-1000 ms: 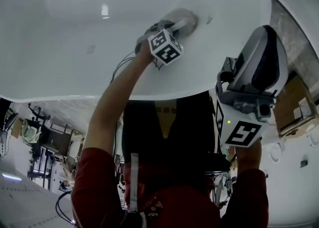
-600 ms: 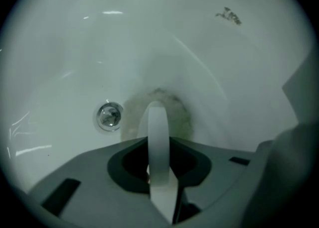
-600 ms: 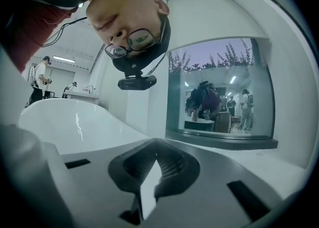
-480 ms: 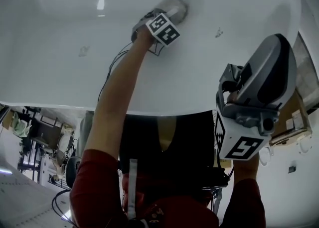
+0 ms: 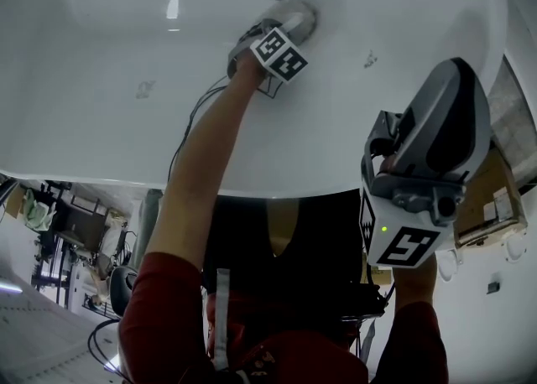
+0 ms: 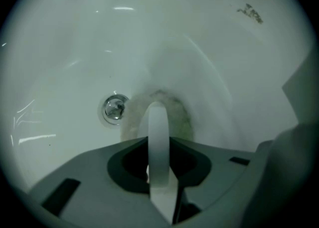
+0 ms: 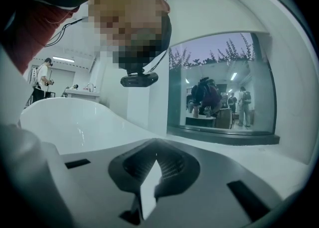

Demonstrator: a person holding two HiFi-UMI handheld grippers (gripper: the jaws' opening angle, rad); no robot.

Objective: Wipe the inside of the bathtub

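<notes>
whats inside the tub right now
The left gripper, shut on a white handle whose round pad lies against the tub beside the drain; a dark smudge sits further off. The surface under the pad is covered.

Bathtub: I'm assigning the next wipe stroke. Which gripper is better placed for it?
Left. The left gripper is shut on the wiping pad, which rests inside the bathtub beside the drain. The right gripper is shut, empty, pointing away from the tub.

Red sleeves (image 5: 155,307), grey-and-black right tongs (image 7: 148,184), black-and-white marker cubes (image 5: 279,54), thin black cable (image 5: 191,122), small green light (image 5: 383,229)
</notes>
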